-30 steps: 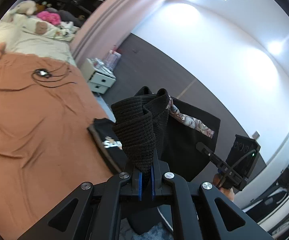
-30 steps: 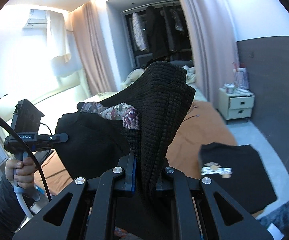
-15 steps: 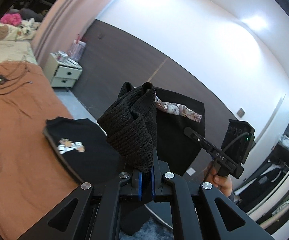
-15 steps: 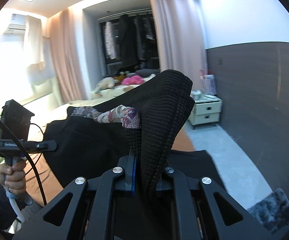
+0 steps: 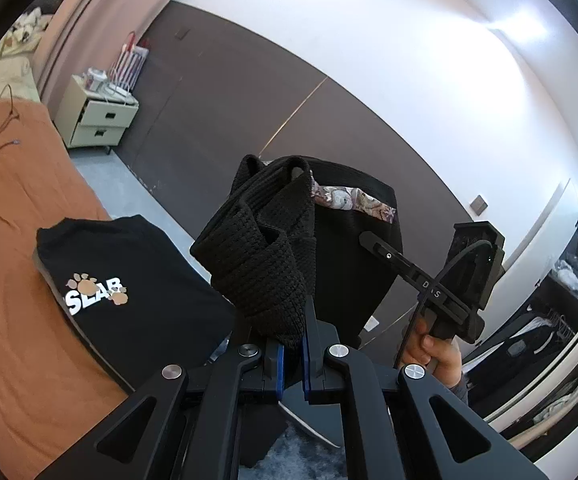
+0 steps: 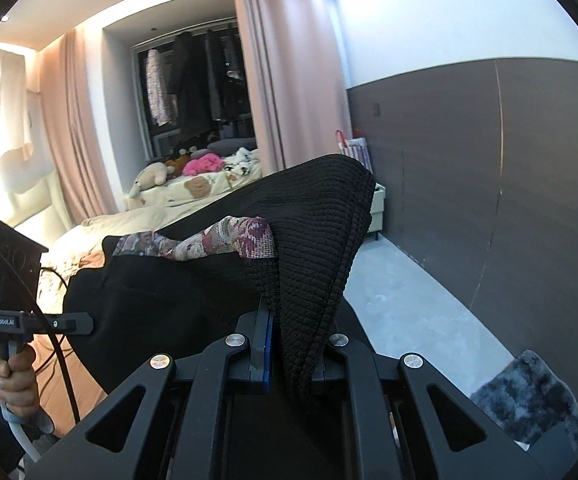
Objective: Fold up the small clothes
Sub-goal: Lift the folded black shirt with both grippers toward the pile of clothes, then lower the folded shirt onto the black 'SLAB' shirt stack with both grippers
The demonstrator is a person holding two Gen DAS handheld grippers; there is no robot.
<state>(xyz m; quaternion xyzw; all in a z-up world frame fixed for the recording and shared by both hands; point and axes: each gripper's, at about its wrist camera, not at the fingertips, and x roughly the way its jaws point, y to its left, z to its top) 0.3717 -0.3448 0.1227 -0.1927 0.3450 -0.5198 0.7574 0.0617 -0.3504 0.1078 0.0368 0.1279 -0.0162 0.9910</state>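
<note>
Black knit garment (image 5: 265,264): held up in the air between both grippers, floral-patterned band (image 5: 353,202) along its top edge.
Left gripper (image 5: 293,354): clamped tight on a bunched knit corner.
Right gripper (image 6: 289,354): pinched closed on the other knit corner.
Folded black T-shirt (image 5: 129,292): flat on the orange bedspread (image 5: 17,280), near its edge.
Nightstand (image 5: 97,120): beside the bed, against the dark wall panel.

"SLAB" on black T-shirt (image 5: 129,300); "GenRobot.AI", seemingly, on left claw handle (image 6: 5,321).
</note>
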